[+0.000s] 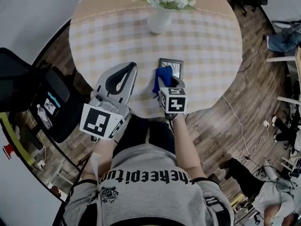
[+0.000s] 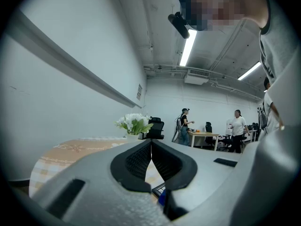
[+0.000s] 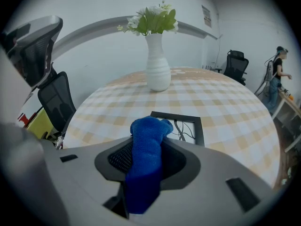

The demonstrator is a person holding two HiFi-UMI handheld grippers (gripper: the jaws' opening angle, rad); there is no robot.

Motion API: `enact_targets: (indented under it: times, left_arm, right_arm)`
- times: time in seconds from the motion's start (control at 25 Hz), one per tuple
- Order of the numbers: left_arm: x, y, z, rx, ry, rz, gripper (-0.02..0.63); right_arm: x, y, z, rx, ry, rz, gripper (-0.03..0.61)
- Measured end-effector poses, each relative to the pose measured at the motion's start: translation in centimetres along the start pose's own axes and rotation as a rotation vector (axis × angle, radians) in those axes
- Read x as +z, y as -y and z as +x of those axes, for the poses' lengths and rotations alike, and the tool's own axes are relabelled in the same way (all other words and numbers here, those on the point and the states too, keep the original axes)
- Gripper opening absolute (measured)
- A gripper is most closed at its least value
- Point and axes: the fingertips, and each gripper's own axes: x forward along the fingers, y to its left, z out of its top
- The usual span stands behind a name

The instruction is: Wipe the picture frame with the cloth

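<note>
Head view, with both gripper views. The right hand-held gripper (image 1: 168, 82) is clamped on a bunched blue cloth (image 3: 146, 159), which stands up between its jaws and spills over their tips. The picture frame (image 1: 175, 65) lies flat and face up on the checked bench (image 1: 211, 41), at 6 o'clock from the white vase (image 1: 159, 20) and toward the person's edge. From the right hand-held gripper the frame lies at 12 o'clock, just beyond the jaw tips. The cloth's leading end overlaps the frame's near left corner, but whether it touches cannot be told. The frame's long axis seems to run 6 to 12 o'clock, though its near end is covered. The left hand-held gripper (image 1: 130, 67) sits at 9 o'clock from the right one, jaws together on nothing, clear of the frame. The right one is therefore nearer. The frame shows a thin dark border around a pale sheet with fine dark lines.
</note>
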Motion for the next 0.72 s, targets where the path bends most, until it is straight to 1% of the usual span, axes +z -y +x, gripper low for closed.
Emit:
enact_targets:
  times: [0.52,0.72]
  left_arm:
    - [0.0,0.8,0.2,-0.018,0.005,-0.002,0.017]
    - [-0.1,1.4,0.4,-0.032,0.001,-0.003,0.017]
  right_arm:
    - [-2.1,-0.7,-1.6,0.027,-0.011,0.010,0.149]
    - [-2.1,-0.5,-1.6,0.025,-0.004,0.001,0.149]
